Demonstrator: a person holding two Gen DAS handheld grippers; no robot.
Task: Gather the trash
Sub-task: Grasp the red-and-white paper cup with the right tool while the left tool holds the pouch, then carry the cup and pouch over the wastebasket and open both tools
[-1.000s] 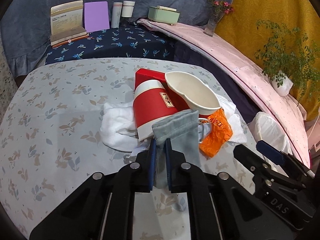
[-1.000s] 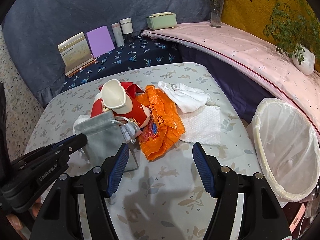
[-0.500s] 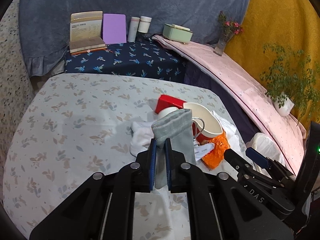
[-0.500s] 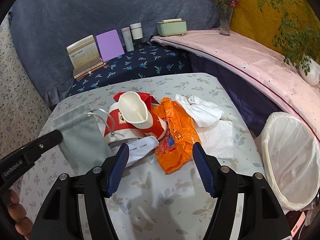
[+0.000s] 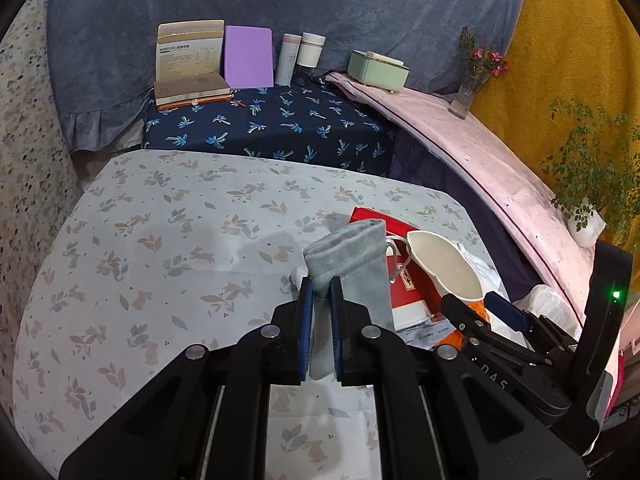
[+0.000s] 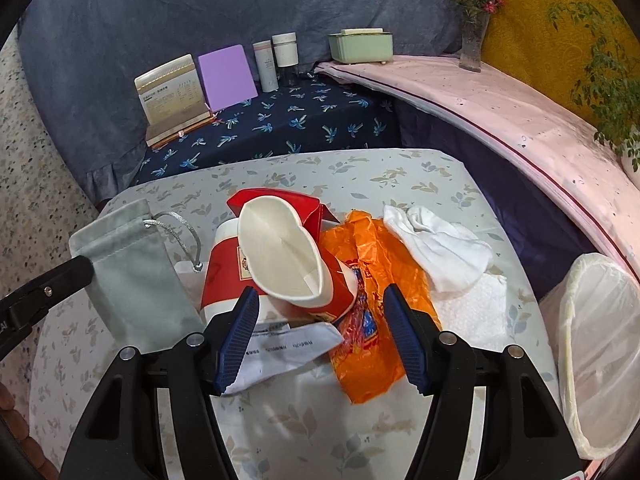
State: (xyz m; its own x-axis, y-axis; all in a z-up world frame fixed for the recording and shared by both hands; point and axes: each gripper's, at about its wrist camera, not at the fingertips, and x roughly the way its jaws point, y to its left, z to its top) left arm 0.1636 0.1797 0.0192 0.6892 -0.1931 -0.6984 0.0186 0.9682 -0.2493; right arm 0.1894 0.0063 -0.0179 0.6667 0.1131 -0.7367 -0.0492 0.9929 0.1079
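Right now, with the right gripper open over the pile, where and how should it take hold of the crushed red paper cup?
Grip the crushed red paper cup across its flattened white rim, coming down from above and the near side. The cup lies tilted with its mouth squashed into a narrow slot, which looks thin enough for the right gripper. Its fingers already flank that end; the broad red body looks harder to span.

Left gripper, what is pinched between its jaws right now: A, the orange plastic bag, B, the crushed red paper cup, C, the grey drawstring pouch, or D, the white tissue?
C: the left gripper has its jaws shut on the grey drawstring pouch, lifted beside the trash pile.
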